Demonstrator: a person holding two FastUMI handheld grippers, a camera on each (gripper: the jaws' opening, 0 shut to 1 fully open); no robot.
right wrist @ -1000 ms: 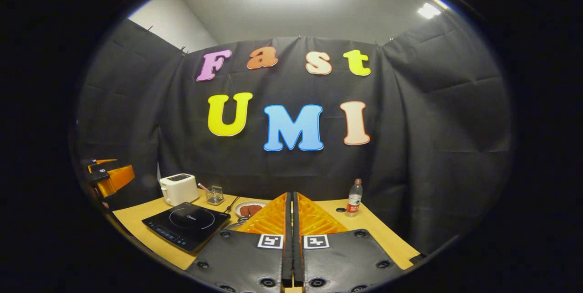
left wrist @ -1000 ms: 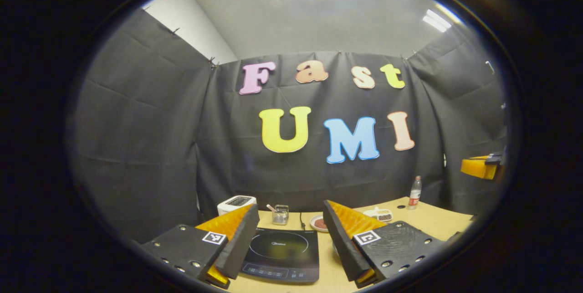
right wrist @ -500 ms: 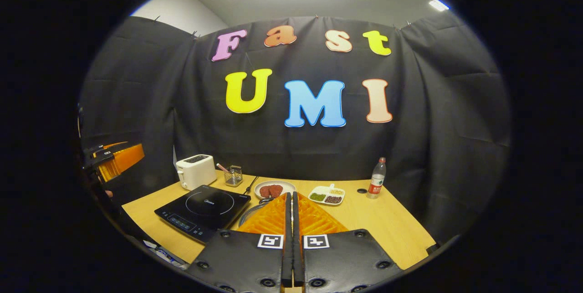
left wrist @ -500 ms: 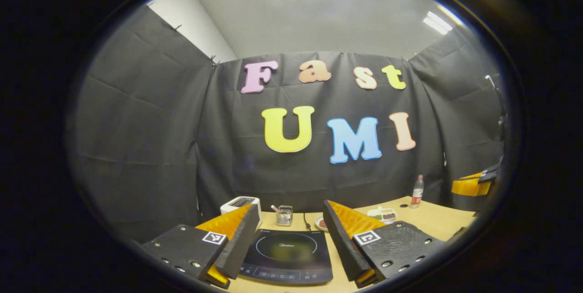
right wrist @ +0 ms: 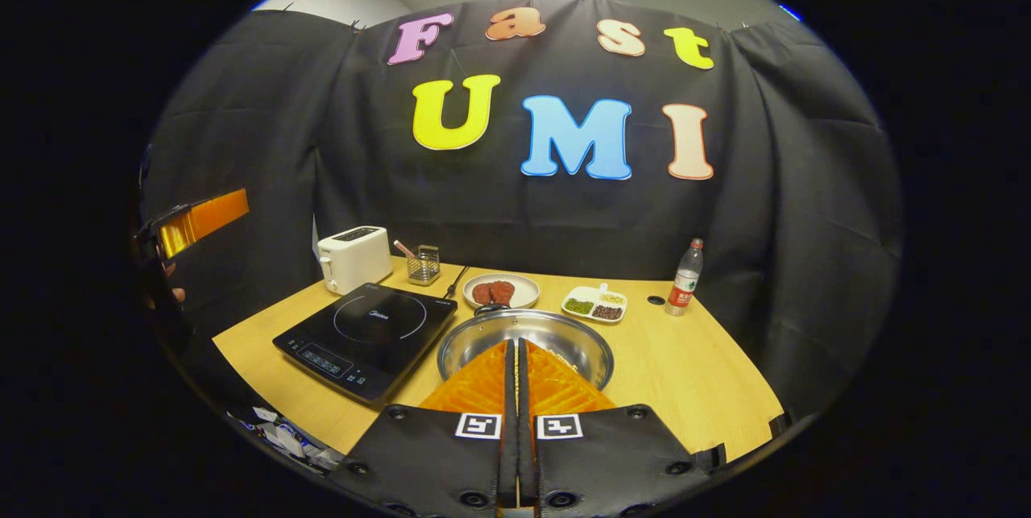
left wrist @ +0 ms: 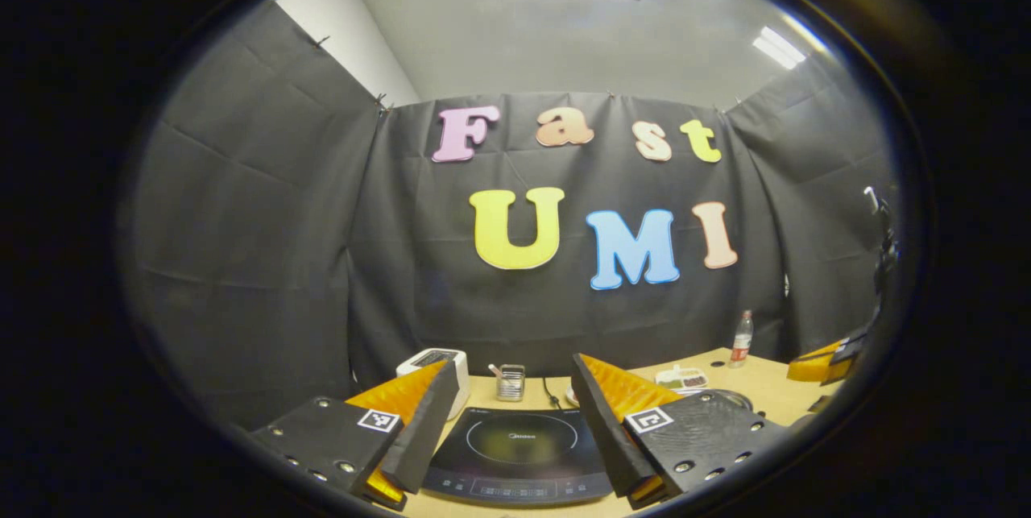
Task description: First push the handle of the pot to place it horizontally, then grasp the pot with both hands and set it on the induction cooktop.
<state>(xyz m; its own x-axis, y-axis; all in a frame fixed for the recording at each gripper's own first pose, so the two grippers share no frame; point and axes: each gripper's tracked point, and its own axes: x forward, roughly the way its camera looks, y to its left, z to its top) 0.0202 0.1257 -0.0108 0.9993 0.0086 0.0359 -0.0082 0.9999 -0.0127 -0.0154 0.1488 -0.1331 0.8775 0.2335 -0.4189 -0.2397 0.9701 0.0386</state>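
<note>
- My left gripper [left wrist: 506, 421] is spread wide, its 2 fingers apart with nothing between them, held up above the near edge of the induction cooktop [left wrist: 519, 453].
- My right gripper [right wrist: 516, 377] has its 2 fingers pressed together along their whole length and grips nothing; it points at the pot [right wrist: 527, 341] from above its near rim.
- In the right gripper view the pot, a shiny steel bowl, stands on the wooden table [right wrist: 693, 373] just to the right of the cooktop [right wrist: 366, 337] and apart from it. A dark handle shows at its far rim, toward the plate [right wrist: 503, 290] with 2 reddish pieces on it.
- In the left gripper view a bit of the pot's rim [left wrist: 737, 399] peeps out behind my right-hand finger.
- Along the back of the table: a white toaster [right wrist: 353, 258], a small wire holder [right wrist: 424, 264], a divided dish [right wrist: 596, 304], a bottle [right wrist: 685, 276].
- My other gripper [right wrist: 193, 220] shows at the far left of the right gripper view, up off the table.
</note>
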